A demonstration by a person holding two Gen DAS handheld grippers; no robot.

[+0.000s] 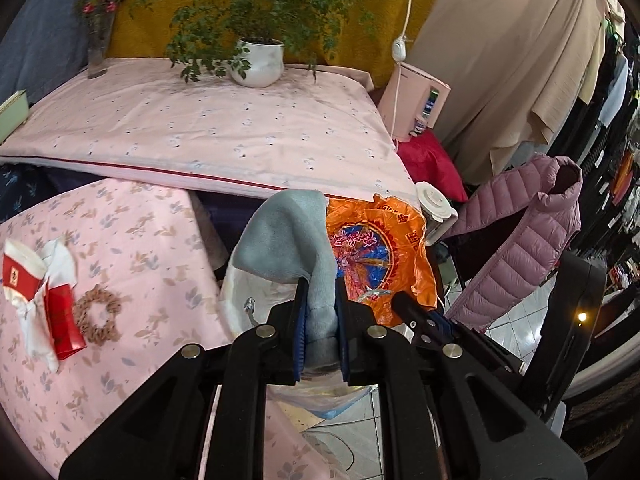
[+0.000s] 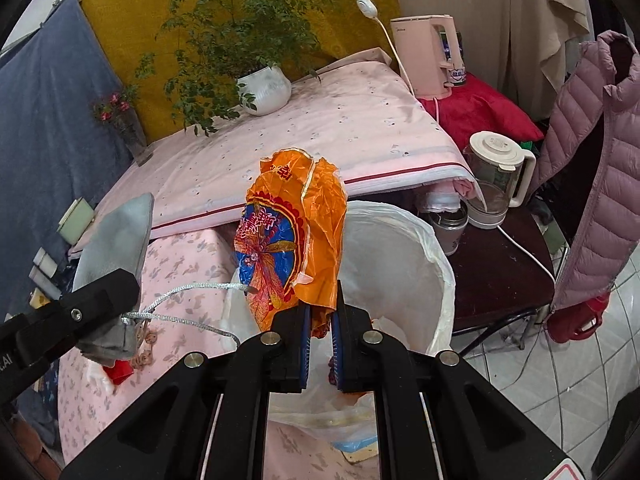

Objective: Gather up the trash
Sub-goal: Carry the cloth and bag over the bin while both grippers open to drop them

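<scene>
Orange printed plastic wrapper (image 2: 296,236), clamped in the right claw (image 2: 320,340) at frame centre, hangs above the white-lined trash bin (image 2: 436,256), evidently for dropping, while the left claw (image 1: 320,332) pinches a grey cloth pouch (image 1: 288,232).

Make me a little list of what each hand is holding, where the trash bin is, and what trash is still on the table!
left gripper: shut on a grey cloth
right gripper: shut on an orange wrapper
bin: white liner, open, just beyond both grippers
wrapper position: held above the bin's near rim
still on table: red and white paper scraps, a brown scrunchie
not trash: plant, kettle, pink jacket
</scene>
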